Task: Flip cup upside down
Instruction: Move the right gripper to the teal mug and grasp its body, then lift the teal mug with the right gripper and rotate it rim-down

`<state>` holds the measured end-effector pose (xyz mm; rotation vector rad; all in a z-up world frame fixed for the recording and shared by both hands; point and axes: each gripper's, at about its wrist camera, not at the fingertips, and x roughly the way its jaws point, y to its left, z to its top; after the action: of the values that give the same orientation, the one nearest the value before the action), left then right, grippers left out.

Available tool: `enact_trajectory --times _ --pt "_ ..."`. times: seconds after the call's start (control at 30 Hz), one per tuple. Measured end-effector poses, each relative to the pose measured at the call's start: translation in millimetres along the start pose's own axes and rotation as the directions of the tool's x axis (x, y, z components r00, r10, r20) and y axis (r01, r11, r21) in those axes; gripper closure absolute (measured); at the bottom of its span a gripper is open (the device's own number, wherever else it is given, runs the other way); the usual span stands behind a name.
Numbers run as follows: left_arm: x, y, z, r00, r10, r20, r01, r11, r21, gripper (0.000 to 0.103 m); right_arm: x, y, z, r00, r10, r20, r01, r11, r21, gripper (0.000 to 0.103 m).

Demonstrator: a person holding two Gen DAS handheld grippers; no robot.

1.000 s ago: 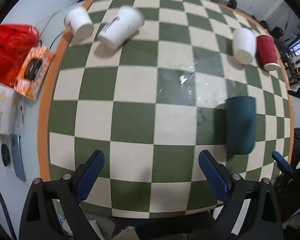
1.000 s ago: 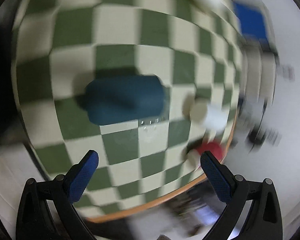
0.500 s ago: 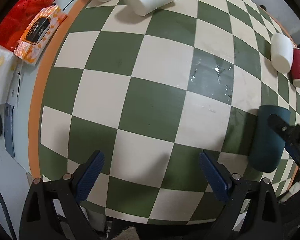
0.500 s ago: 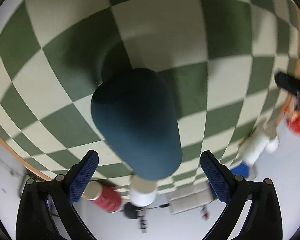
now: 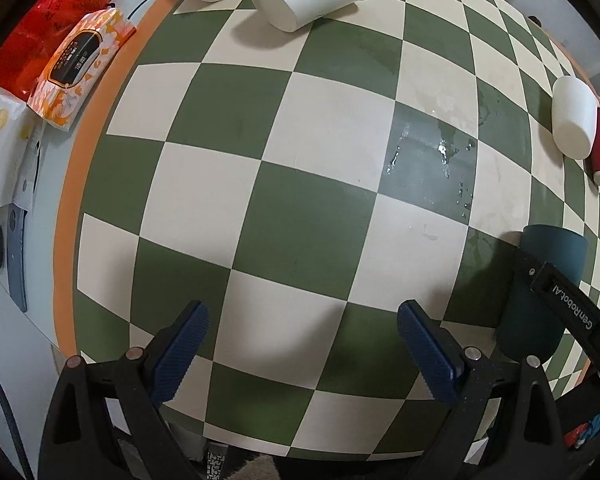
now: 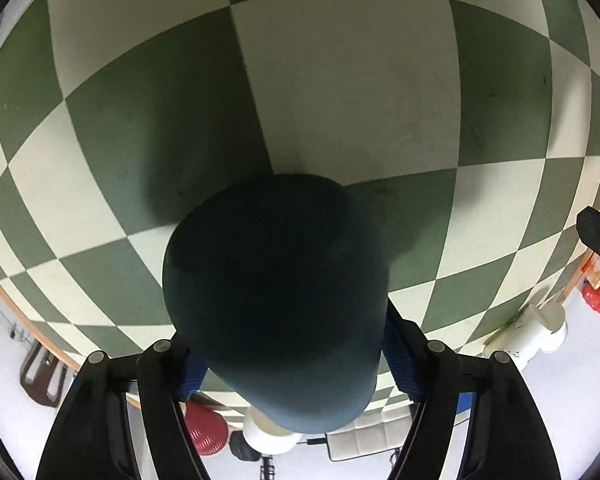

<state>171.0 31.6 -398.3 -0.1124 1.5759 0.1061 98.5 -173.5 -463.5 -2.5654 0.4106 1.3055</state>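
right gripper (image 6: 296,364) fingers pinch the teal cup (image 6: 276,300) near the table edge (left gripper (image 5: 302,352) spread).

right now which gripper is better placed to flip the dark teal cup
Right. The right gripper already has its blue pads on both sides of the dark teal cup. The left gripper is open over bare checkered tablecloth, with the cup off to its side.
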Motion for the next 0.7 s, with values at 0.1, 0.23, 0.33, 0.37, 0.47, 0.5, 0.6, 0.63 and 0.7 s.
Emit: enact_trajectory --times 0.1,0.23,0.33,0.37,0.47,0.5,0.6,0.63,0.7 --pt "-2.0 -1.7 -0.5 1.000 0.002 0.009 -0.002 1.000 0.003 0.007 2.9 -6.7 -12.4 1.000 0.013 0.017 -0.013 0.999 0.046 0.028" --pt "-6.6 -2.9 4.6 1.000 0.007 0.025 -0.007 1.000 0.013 0.007 3.8 -27.4 -28.4 0.998 0.049 0.039 -0.055 0.984 0.168 0.029" --pt "-10.5 -4.3 7.2 0.999 0.008 0.035 -0.009 1.000 0.019 0.007 4.0 -37.5 -46.6 0.993 0.102 0.061 -0.115 0.951 0.286 0.029" --pt "-12.2 -5.1 8.1 0.999 0.008 0.039 -0.009 1.000 0.021 0.007 5.0 -41.4 -54.6 0.989 0.131 0.072 -0.148 0.931 0.334 0.030" --pt "-17.8 -8.1 10.4 0.998 0.007 0.054 -0.009 0.999 0.032 0.007 10.5 -51.8 -80.2 0.957 0.253 0.142 -0.290 0.816 0.500 0.030" --pt "-20.0 -9.9 11.7 0.998 0.008 0.060 -0.010 0.999 0.036 0.007 12.9 -52.6 -86.1 0.943 0.288 0.168 -0.332 0.770 0.544 0.030" --pt "-26.3 -13.3 15.7 0.997 0.004 0.076 -0.008 0.999 0.049 0.007 25.6 -61.4 -116.8 0.877 0.399 0.268 -0.466 0.570 0.676 0.030" --pt "-29.0 -13.0 18.7 0.997 0.003 0.080 -0.007 0.998 0.055 0.007 32.5 -62.7 -130.4 0.845 0.436 0.309 -0.509 0.480 0.714 0.031" --pt "-32.1 -18.1 19.1 0.996 -0.001 0.088 -0.005 0.998 0.065 0.006 46.3 -63.2 -155.1 0.776 0.493 0.394 -0.578 0.303 0.758 0.031"
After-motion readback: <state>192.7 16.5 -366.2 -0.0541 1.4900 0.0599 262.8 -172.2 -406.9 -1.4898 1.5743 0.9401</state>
